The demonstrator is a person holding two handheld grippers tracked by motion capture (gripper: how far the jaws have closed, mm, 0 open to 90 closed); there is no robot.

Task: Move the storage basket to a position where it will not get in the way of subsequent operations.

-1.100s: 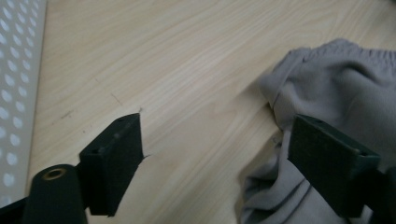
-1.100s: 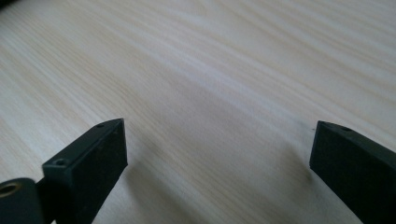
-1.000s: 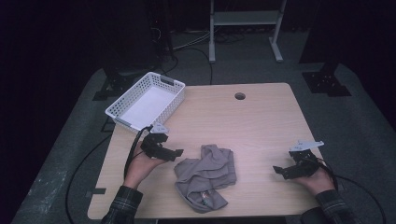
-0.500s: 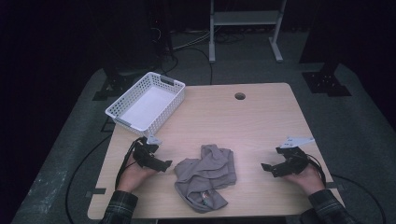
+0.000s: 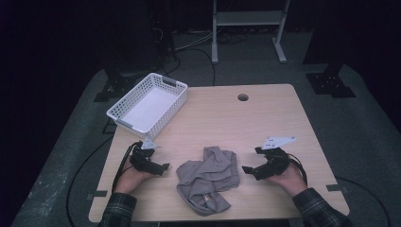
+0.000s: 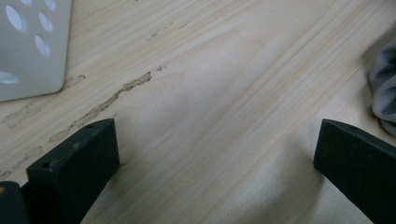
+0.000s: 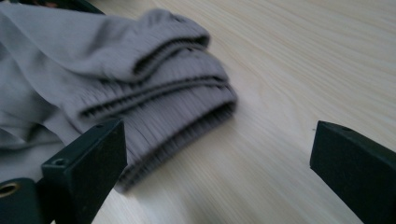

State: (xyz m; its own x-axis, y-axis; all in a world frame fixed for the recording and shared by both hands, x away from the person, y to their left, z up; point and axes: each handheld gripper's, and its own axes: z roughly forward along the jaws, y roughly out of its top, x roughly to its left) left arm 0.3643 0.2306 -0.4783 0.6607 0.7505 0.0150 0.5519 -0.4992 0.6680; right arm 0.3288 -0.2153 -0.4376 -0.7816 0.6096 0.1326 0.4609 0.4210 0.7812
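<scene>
A wooden counter (image 5: 265,118) is seen from above, with a person's forearms in plaid sleeves coming in from the bottom edge. A crumpled grey garment (image 5: 208,177) lies near the front edge of the counter, between the two hands.

The left hand-held gripper (image 5: 161,167) sits just beside the garment's left side. Its jaws have just been opening and now stand wide apart, with bare wood between them; in the left gripper view the cloth shows at the far right edge (image 6: 385,88), outside the jaws.

The right hand-held gripper (image 5: 248,171) is just beside the garment's right side, jaws spread wide and holding nothing. In the right gripper view the ribbed, folded hem (image 7: 187,93) lies close ahead, partly behind the left jaw.

A white perforated basket (image 5: 149,106) stands empty at the counter's back left corner, well apart from the garment.

Likely risks: either hand-held gripper may pinch a single loose layer, so the bundle unfolds or slips when lifted. The left one, aimed at wood, could close on nothing. The garment could also slide off the near edge if pushed.
</scene>
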